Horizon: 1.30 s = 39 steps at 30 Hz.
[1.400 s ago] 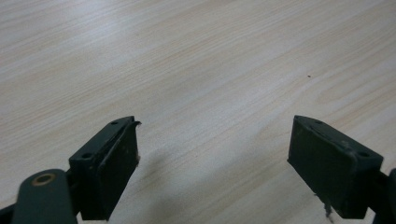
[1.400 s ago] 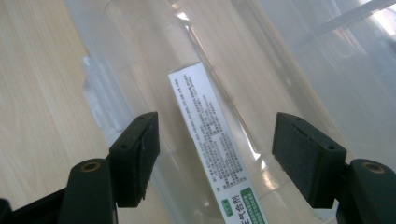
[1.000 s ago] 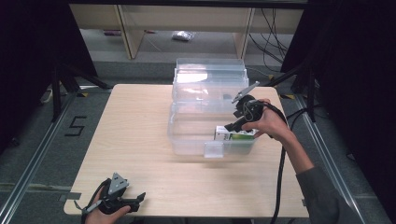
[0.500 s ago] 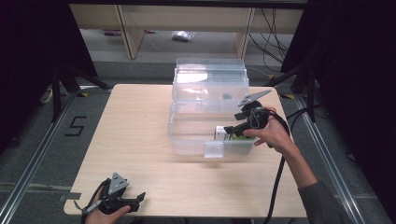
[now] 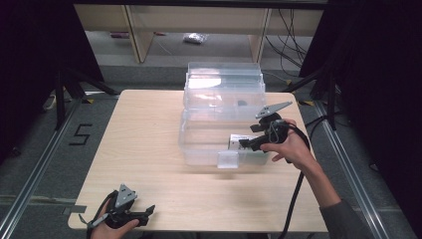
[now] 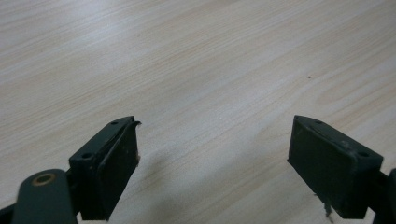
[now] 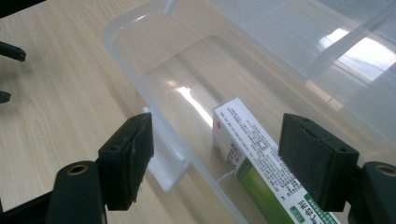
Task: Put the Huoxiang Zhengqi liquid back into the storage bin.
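A clear plastic bin [image 5: 199,144] sits on the table [image 5: 144,129] with its lid swung up and back, so the inside is open from above. A white and green carton [image 7: 254,163] lies flat on the bin's floor at the right end, tucked against the near wall, printed face up, which looks like a spot where it was set down for storage rather than dropped loosely. The right tongs [image 5: 247,144] hover at that right end of the bin, angled down toward the carton, with the hand [image 5: 291,149] behind them. In the right gripper view the two black jaws stand wide apart: one hangs outside the bin's near wall, the other above the carton, and neither pad presses on it, so nothing is gripped. They have just been opening a little further. The left tongs [image 5: 148,213] rest low at the table's near left corner, jaws spread wide over bare wood, holding nothing, apparently parked while the right side works
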Available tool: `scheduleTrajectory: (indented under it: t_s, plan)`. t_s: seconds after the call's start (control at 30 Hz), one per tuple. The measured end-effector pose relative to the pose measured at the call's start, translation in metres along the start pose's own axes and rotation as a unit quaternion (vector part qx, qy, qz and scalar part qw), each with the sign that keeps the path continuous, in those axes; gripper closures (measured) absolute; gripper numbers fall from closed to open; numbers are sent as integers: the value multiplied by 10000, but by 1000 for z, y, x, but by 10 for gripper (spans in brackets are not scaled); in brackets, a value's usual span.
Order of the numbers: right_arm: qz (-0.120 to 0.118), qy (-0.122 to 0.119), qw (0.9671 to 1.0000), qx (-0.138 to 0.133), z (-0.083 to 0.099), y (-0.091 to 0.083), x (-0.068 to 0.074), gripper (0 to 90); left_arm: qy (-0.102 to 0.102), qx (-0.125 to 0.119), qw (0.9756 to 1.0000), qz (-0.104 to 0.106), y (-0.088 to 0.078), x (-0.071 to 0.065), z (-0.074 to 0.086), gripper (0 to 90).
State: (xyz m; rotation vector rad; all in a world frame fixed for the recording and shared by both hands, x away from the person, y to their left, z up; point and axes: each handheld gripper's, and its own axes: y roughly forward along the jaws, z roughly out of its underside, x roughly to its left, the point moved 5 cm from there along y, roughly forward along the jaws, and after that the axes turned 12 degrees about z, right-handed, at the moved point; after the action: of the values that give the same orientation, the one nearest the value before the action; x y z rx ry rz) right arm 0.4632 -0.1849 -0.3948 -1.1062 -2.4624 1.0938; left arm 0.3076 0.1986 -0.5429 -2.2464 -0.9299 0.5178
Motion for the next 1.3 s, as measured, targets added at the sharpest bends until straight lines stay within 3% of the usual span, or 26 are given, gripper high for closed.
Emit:
scheduleTrajectory:
  t_s: [0.13, 0.17, 0.3, 0.43, 0.47, 0.53, 0.57, 0.63, 0.67, 0.7, 0.73, 0.83, 0.93, 0.97, 1.13, 1.17, 1.2, 1.23, 1.3]
  plan:
    - [-12, -64, 10000, -45, 2, -1, 3, 275, 6, -2, 10000, 5, 0, 0, 0, 154]
    - [19, 13, 10000, 6, 4, -2, 6, 275, 57, 39, 10000, 13, 0, 1, 0, 154]
    - [18, -16, 10000, -35, 8, -3, 8, 274, -57, -22, 10000, 3, 1, 0, 0, 154]
    - [72, -48, 9999, -103, 12, -1, 9, 269, -24, -13, 10000, 9, 0, 0, 0, 154]
    - [55, 46, 10000, 48, 14, -4, 11, 267, -92, -102, 9999, 12, 1, -1, 0, 154]
    - [27, -93, 9999, -56, 14, -3, 9, 265, 92, -59, 9999, -24, 1, 2, -1, 154]
    - [72, -15, 9999, -124, 15, -2, 11, 264, 166, -26, 9999, -2, 1, 3, -1, 154]
    - [116, -50, 9999, -22, 17, -5, 11, 258, 6, -1, 10000, 47, 0, 0, 0, 154]
    - [90, -29, 9999, -141, 17, -2, 13, 257, 54, 4, 10000, 55, 0, 0, 0, 154]
    - [79, -16, 10000, -34, 19, -5, 14, 256, 143, -13, 9999, 69, 0, 1, -1, 154]
    - [110, -58, 9998, -143, 19, -4, 15, 255, 26, -17, 10000, 57, 0, -1, 0, 154]
    - [114, -41, 9999, 1, 23, -6, 17, 254, 79, -13, 9999, 62, 0, 0, -1, 154]
    - [92, -139, 9998, -116, 25, -5, 20, 252, 111, -23, 9999, 64, 0, 0, -1, 154]
    - [84, -121, 9997, -203, 26, -4, 21, 251, -9, -121, 9999, -10, 1, -2, -1, 154]
    - [67, -120, 9999, -103, 33, -6, 26, 250, 112, 24, 9999, 65, -1, -1, -1, 154]
    - [46, -174, 9995, -244, 34, -4, 27, 249, 76, 17, 10000, 62, 0, -2, 0, 154]
    - [57, -162, 9998, -99, 36, -8, 29, 249, 81, 23, 9999, 61, 0, -1, 0, 154]
    - [117, -208, 9994, -238, 36, -6, 28, 247, 86, 9, 9999, 58, 0, -1, -1, 154]
    - [58, -129, 9998, -129, 39, -9, 30, 247, 88, 12, 9999, 59, 0, -1, -1, 154]
